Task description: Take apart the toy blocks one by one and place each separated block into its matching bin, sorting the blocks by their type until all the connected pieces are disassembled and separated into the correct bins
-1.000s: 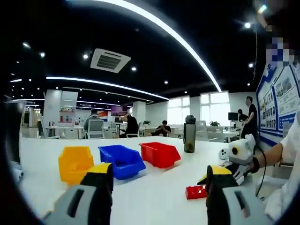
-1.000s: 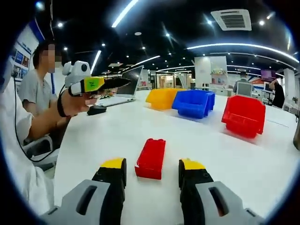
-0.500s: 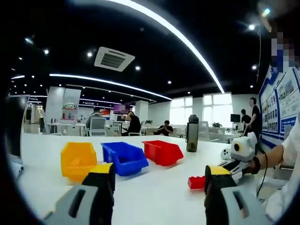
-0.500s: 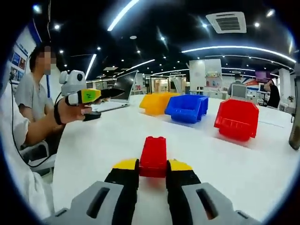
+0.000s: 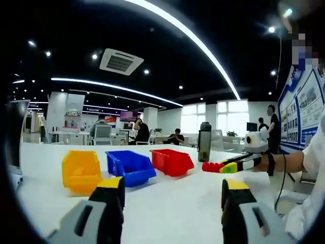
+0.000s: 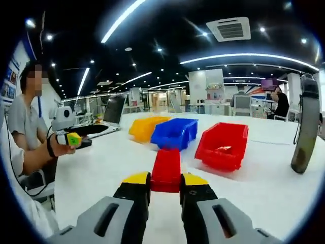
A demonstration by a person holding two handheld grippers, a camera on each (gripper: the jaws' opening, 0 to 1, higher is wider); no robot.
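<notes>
I grip the red block in my right gripper, above the white desk.

In the right gripper view, my right gripper (image 6: 165,187) is clenched on the red block (image 6: 166,170), its yellow-tipped jaws pressing both sides, with the block lifted off the desk (image 6: 101,162). Beyond it sit the red bin (image 6: 222,146), blue bin (image 6: 174,133) and yellow bin (image 6: 146,127) in a row, the red one nearest the block. A dark bottle (image 6: 305,124) stands at the far right. In the left gripper view, my left gripper (image 5: 172,190) hangs released, jaws wide apart with nothing between them, while the right gripper carries the block in from the right beside the bottle.
</notes>
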